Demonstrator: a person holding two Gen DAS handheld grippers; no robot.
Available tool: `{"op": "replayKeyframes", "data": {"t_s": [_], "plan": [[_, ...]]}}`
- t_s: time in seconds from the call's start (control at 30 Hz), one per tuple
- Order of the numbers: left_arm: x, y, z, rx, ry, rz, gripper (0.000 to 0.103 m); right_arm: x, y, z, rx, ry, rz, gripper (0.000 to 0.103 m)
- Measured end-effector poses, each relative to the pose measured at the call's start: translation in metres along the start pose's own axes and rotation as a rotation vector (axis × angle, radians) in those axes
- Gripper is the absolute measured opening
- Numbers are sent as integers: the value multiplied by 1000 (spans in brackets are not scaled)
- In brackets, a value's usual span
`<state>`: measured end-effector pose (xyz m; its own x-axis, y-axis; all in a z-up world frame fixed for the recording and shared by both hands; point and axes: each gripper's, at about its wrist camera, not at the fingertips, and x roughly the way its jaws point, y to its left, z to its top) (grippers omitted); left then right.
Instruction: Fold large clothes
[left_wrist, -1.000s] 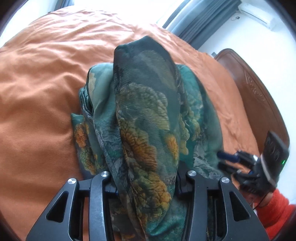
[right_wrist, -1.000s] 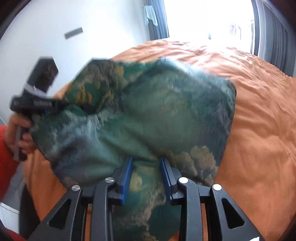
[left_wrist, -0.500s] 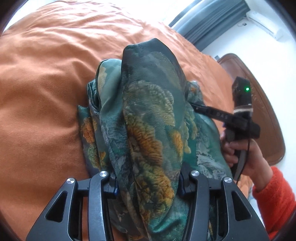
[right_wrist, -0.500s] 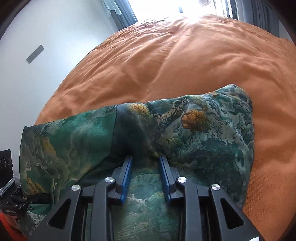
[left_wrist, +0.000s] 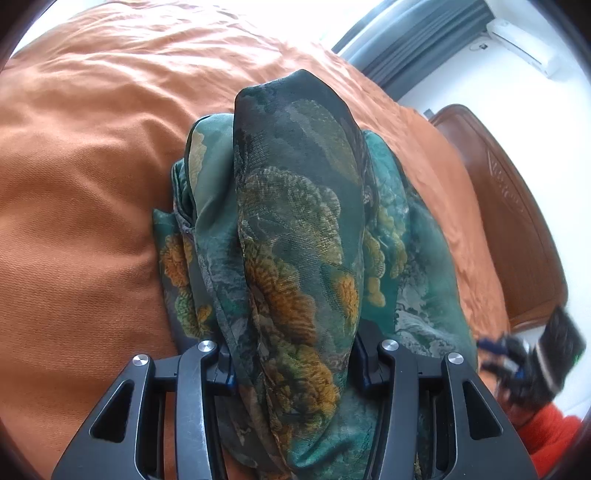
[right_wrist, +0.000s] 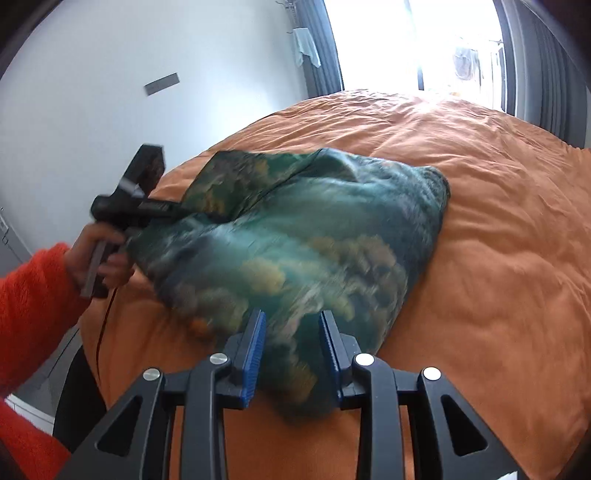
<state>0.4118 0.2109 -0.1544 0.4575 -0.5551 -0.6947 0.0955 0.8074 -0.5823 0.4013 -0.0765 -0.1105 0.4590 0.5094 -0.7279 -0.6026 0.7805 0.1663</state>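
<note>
from the left wrist we see our left tool (left_wrist: 295, 354) clamped on a thick bunch of the green printed garment (left_wrist: 295, 229), raised over the orange bed (left_wrist: 81, 192). from the right wrist, our right tool (right_wrist: 291, 354) grips the garment's near edge, blurred.

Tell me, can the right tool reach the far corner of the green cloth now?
Probably not yet. The right tool is shut on the near edge of the cloth, so it must let go first. Nothing lies on the corner itself.
</note>
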Motion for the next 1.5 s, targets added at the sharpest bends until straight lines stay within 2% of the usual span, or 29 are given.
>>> {"op": "replayKeyframes", "data": {"t_s": [0.07, 0.17, 0.27, 0.43, 0.47, 0.5, 0.53, 0.57, 0.7, 0.83, 0.87, 0.93, 1.0, 1.07, 1.1, 1.17, 1.3, 1.37, 1.5], "plan": [[1, 0, 0, 3, 6, -3, 49, 13, 13, -18, -34, 29, -52, 30], [4, -3, -5, 37, 7, 12, 50, 51, 3, -30, 51, 97, -77, 30], [3, -3, -4, 35, 2, 20, 50, 63, 1, -30, 67, 89, -99, 30], [-17, -2, 0, -29, -8, -37, 59, 30, 13, -27, 65, 46, -133, 31], [-27, -3, 0, -36, -23, -32, 64, 16, 18, -28, 61, 22, -137, 40], [-39, -3, -1, -42, -43, -11, 67, 2, 21, -30, 61, -3, -130, 55], [-49, -2, -3, -47, -63, 16, 76, -13, 22, -33, 66, -32, -115, 61], [-61, -1, -4, -51, -84, 35, 80, -27, 22, -36, 73, -61, -106, 65], [-96, 11, -9, -124, -124, 15, 80, -59, 21, -54, 102, -104, -123, 66], [-107, 14, 3, -198, -149, -76, 85, -61, 12, -59, 169, -106, -131, 66], [-105, 13, 10, -209, -144, -103, 85, -60, 11, -58, 178, -102, -130, 66], [-92, 7, 20, -207, -118, -109, 85, -57, 11, -54, 181, -102, -132, 66], [-74, -3, 26, -184, -82, -53, 85, -60, 15, -50, 179, -120, -118, 66], [-47, -1, 27, -168, -13, 18, 89, -62, 16, -46, 176, -129, -109, 66], [-26, 5, 24, -170, 45, 78, 90, -63, 15, -44, 177, -133, -106, 66], [0, 18, 14, -183, 91, 128, 101, -63, 10, -39, 183, -126, -103, 66], [19, 38, 8, -212, 81, 84, 103, -49, -15, -24, 186, -85, -110, 66], [20, 40, 9, -203, 84, 74, 102, -35, -41, -14, 234, -55, -107, 66], [26, 41, 16, -182, 96, 81, 102, 7, -92, -3, 403, 18, 1, 66]]}}
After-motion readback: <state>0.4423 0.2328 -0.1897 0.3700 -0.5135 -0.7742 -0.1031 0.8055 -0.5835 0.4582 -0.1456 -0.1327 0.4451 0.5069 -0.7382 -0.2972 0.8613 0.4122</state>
